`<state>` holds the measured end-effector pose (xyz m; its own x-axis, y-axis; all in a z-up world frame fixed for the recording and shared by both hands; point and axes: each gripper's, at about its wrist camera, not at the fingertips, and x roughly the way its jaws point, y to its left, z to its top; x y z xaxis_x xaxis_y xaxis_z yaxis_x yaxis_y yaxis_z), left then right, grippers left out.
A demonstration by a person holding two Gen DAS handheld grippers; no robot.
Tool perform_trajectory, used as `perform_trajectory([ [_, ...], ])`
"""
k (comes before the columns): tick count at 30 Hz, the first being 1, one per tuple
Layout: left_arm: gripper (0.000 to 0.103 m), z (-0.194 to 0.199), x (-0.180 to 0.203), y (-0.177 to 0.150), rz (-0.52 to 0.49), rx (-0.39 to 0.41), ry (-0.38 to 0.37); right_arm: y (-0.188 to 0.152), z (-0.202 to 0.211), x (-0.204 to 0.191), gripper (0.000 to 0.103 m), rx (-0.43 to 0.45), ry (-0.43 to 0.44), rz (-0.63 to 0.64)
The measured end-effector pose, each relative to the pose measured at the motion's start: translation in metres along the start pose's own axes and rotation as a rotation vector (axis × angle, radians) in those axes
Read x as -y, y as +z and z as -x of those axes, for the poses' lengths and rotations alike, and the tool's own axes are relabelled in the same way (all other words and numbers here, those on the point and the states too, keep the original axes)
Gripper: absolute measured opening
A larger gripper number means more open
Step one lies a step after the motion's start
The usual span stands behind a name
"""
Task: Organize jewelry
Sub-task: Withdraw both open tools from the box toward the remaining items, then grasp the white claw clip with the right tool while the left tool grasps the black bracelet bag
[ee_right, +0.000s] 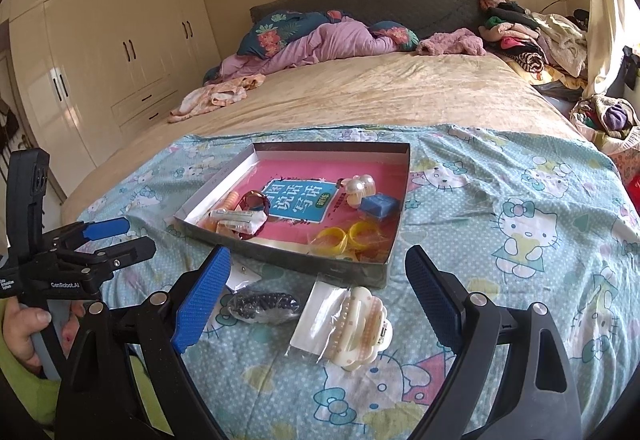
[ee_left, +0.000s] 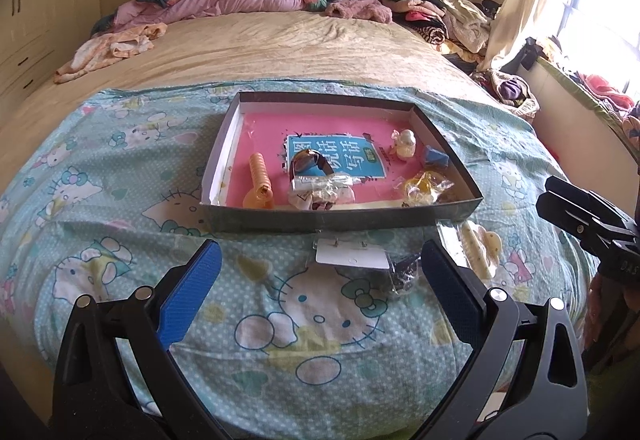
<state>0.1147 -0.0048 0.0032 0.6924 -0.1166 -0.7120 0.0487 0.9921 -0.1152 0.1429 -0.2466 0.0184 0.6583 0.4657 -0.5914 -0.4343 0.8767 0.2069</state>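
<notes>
Cream hair claw shows whole only from right wrist.

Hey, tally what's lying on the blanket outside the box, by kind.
Cream pearl-trimmed hair claw in clear wrap: 1
Black beaded piece in clear bag: 1
White earring card in clear sleeve: 1
Total: 3

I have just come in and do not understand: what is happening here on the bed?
A person is sorting jewelry into a shallow box on a cartoon-print blanket, with a two-finger gripper in each hand. Both the left gripper and the right gripper are open and hold nothing. Bangles and other pieces already lie in the box. A bagged cream hair claw, dark beads and a white card are outside it.
</notes>
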Motion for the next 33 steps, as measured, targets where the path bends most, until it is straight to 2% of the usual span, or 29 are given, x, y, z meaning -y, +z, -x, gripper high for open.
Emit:
perform_trajectory([
  [12, 0.093, -0.025, 0.02, -0.03, -0.053, -0.097, -0.057, -0.026, -0.004, 0.011, 0.088, -0.065, -0.015, -0.013],
  [18, 0.093, -0.035, 0.033, -0.04, -0.073, -0.124, -0.119, -0.039, -0.012, 0.017, 0.088, -0.105, -0.019, -0.023],
  [29, 0.093, -0.05, 0.039, -0.042, -0.071, -0.137, -0.134, -0.056, -0.033, 0.028, 0.088, -0.17, -0.001, -0.055],
  [33, 0.092, -0.056, 0.041, -0.041, -0.075, -0.139, -0.135, -0.062, -0.042, 0.032, 0.077, -0.198, 0.005, -0.058],
])
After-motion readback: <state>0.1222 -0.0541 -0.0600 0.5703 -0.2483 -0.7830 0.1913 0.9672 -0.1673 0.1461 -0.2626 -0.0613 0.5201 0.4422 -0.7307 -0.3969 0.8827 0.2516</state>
